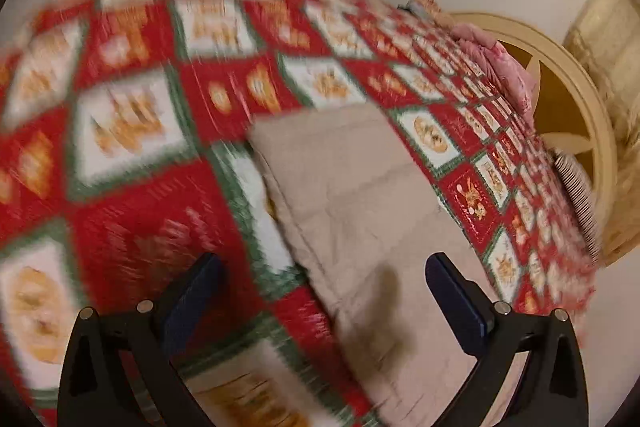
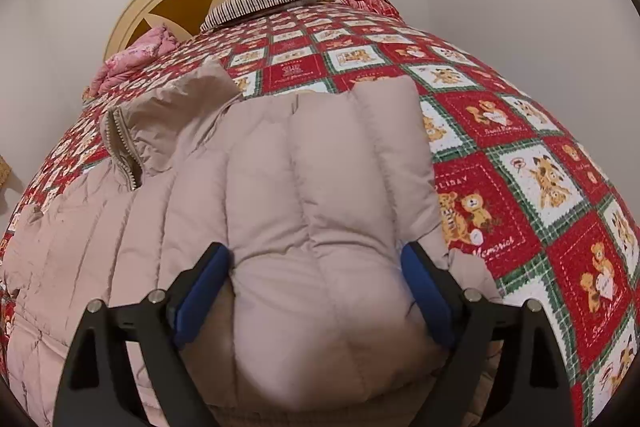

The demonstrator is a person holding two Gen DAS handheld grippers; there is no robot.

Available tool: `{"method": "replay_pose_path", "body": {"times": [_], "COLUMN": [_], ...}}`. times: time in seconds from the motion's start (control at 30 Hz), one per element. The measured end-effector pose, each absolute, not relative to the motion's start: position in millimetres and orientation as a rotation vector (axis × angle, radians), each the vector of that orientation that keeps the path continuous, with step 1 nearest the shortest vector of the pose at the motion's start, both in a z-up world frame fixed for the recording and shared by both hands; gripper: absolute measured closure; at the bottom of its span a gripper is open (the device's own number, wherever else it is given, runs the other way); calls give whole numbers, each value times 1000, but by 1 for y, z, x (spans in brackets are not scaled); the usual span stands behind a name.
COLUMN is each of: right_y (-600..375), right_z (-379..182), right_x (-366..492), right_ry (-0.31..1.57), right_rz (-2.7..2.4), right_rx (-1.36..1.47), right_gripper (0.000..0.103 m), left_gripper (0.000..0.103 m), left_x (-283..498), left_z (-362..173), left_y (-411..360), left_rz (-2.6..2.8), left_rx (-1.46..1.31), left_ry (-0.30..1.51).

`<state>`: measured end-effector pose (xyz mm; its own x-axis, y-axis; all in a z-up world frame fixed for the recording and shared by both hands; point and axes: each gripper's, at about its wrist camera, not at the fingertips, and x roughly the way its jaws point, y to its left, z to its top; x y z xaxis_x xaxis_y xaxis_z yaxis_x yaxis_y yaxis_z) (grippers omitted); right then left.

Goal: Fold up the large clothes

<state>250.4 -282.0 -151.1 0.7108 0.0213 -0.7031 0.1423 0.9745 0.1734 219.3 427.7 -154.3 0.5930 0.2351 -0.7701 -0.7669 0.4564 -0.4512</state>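
Blue-padded right gripper [image 2: 316, 287] fingers spread wide around a puffy beige quilted jacket [image 2: 280, 187], filling the frame's lower centre, on a red-green teddy-print bedspread [image 2: 520, 163]; left gripper [image 1: 324, 291] gapes too. Cream round headboard [image 2: 152, 3] up top.

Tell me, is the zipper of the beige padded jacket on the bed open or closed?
Open at the collar end: the zipper teeth lie exposed along one free edge of the jacket. Lower down it is hidden.

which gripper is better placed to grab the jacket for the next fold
Right. The right gripper is open with a puffy fold of the beige jacket bulging between its fingers. The left gripper hangs open above the quilt, its view blurred.
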Motion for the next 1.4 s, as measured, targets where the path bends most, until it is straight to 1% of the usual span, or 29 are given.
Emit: {"method": "replay_pose_path", "body": {"times": [0.13,0.17,0.23,0.27,0.33,0.37,0.4,0.43,0.47,0.53,0.6,0.73,0.77,0.9,1.0,1.1,1.2,1.3,1.33,1.4], "right_y": [-280,-280,-280,-280,-280,-280,-280,-280,-280,-280,-281,-282,-282,-283,-284,-284,-284,-286,-286,-287], "right_z": [-152,-152,-152,-153,-152,-152,-153,-153,-153,-154,-154,-154,-154,-154,-154,-154,-154,-153,-153,-153], "right_x": [251,251,252,252,252,252,252,252,252,252,252,251,251,251,250,250,250,249,249,249], "right_ry": [785,786,787,787,787,787,786,785,785,783,781,777,776,773,771,771,768,764,763,761], "right_rz": [-75,-76,-77,-77,-77,-77,-76,-75,-74,-72,-70,-66,-64,-60,-59,-59,-56,-51,-49,-47], "right_rx": [214,213,211,211,213,213,215,217,219,223,229,240,243,252,255,256,265,277,282,289], "right_gripper": [12,12,12,12,12,12,12,12,12,12,12,12,12,12,12,12,12,12,12,12], "left_gripper": [1,3,13,29,45,55,89,100,100,100,100,100,100,100,100,100,100,99,99,98], "left_x": [227,229,228,228,228,228,227,229,232,234,236,228,226,220,212,207,208,209,210,212], "left_z": [-151,-152,-153,-153,-156,-155,-154,-156,-156,-148,-127,-70,-51,-4,12,5,-30,-82,-100,-119], "left_y": [416,416,412,410,411,411,411,414,414,407,394,353,329,242,166,81,7,-54,-67,-80], "left_rz": [712,715,730,753,778,774,734,657,586,581,542,421,363,141,-53,-253,-378,-452,-464,-444], "left_rx": [-837,-825,-785,-747,-704,-686,-681,-706,-721,-645,-548,-462,-405,-230,-144,-52,37,148,169,186], "left_ry": [652,647,633,633,642,643,632,622,635,631,572,422,385,298,278,320,425,604,682,772]}}
